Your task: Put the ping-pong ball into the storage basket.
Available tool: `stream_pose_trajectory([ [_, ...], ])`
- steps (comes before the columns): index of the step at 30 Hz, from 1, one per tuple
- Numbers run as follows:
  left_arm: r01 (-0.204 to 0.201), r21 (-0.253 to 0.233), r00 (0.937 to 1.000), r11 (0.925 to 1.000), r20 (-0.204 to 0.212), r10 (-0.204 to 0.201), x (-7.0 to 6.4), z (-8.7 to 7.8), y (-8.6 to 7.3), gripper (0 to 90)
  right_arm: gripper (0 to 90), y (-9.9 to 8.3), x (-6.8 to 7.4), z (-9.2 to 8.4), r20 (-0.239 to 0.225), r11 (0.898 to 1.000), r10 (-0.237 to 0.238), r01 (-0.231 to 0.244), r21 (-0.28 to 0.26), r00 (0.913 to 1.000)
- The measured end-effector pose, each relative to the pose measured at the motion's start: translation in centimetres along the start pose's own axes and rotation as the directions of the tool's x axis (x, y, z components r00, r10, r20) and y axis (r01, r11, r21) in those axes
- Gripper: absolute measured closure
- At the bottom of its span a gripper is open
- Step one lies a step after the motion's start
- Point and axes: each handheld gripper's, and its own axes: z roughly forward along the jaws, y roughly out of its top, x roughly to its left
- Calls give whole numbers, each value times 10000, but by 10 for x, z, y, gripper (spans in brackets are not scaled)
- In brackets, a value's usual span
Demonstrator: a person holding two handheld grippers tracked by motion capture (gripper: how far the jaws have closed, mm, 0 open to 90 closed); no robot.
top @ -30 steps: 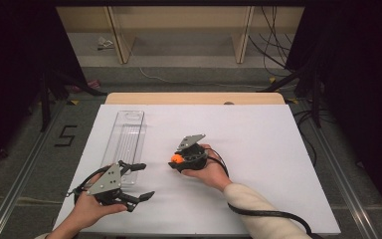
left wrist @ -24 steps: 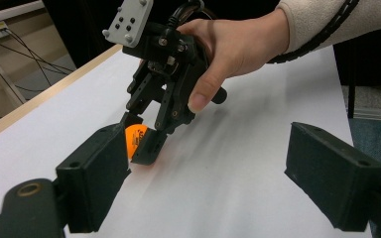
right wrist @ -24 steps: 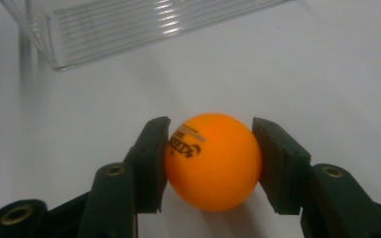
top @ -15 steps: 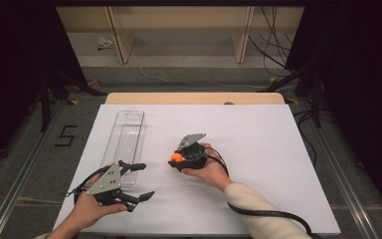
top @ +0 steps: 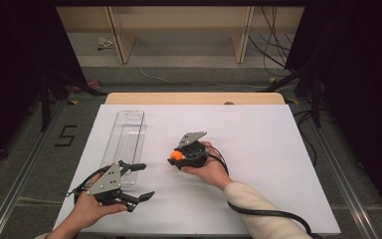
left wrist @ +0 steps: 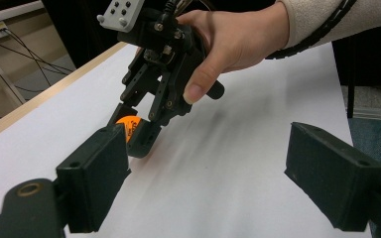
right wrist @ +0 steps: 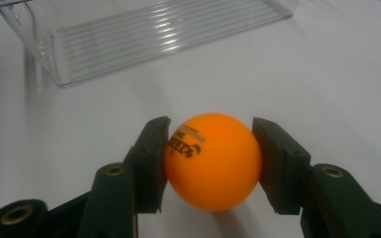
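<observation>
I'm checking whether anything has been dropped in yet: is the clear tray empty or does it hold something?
Empty: the clear tray shows only its ribbed floor, and the orange ball sits clamped in the right gripper.

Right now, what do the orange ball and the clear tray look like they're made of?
Orange ball: probably thin matte plastic like a table-tennis ball, smooth with black printed lettering. Clear tray: likely rigid transparent plastic, glossy, with a ribbed floor that catches highlights.

White table (top: 258, 134), clear tray (top: 127, 137)
</observation>
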Motion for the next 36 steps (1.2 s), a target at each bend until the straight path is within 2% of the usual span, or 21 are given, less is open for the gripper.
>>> stream_pose_trajectory([
  [36,-35,33,10000,10000,47,35,-1,0,0,165,514,14,-2,-7,225,9994,-63,71,-352,9997],
])
